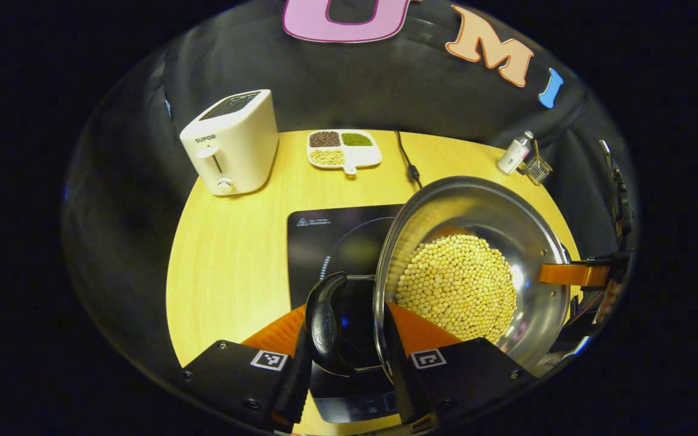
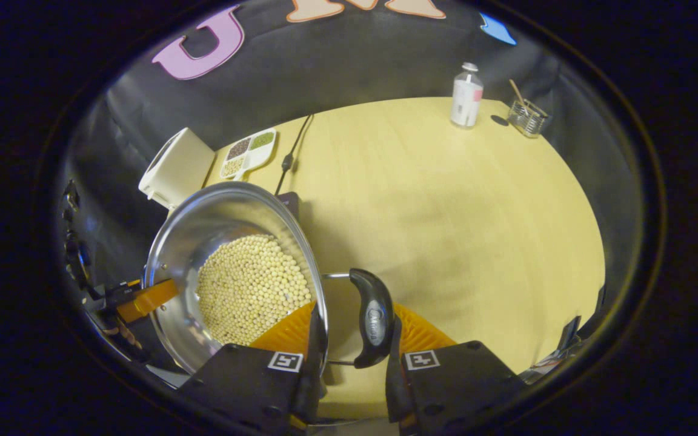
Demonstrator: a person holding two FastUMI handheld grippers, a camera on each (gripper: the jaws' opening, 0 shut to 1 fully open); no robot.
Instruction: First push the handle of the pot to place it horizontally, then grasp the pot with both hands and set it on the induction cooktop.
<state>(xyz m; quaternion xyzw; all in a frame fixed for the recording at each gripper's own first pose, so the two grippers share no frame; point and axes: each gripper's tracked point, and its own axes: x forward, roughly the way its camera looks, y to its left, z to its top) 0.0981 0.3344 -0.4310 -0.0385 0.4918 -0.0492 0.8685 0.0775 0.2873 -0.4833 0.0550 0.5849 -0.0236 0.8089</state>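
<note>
A steel pot [image 1: 482,206] holding soybeans [image 1: 458,287] hangs between my two grippers, over the right part of the black induction cooktop [image 1: 325,242]. My left gripper [image 1: 349,315] straddles the pot's rim and black side handle [image 1: 325,321]: one orange finger is outside the handle, the other inside the pot. My right gripper [image 2: 355,315] grips the opposite black handle [image 2: 373,318] the same way, with the pot [image 2: 222,212] on its left. The right gripper's orange finger shows at the pot's far rim [image 1: 573,275]. The left gripper's finger shows in the right gripper view [image 2: 143,301]. Whether the pot touches the cooktop I cannot tell.
A white toaster [image 1: 232,142] stands at the back left of the round wooden table [image 1: 228,260]. A divided dish of grains [image 1: 343,148] and a black power cord [image 1: 408,163] lie behind the cooktop. A bottle [image 2: 466,97] and a small glass jar [image 2: 528,117] stand at the far edge.
</note>
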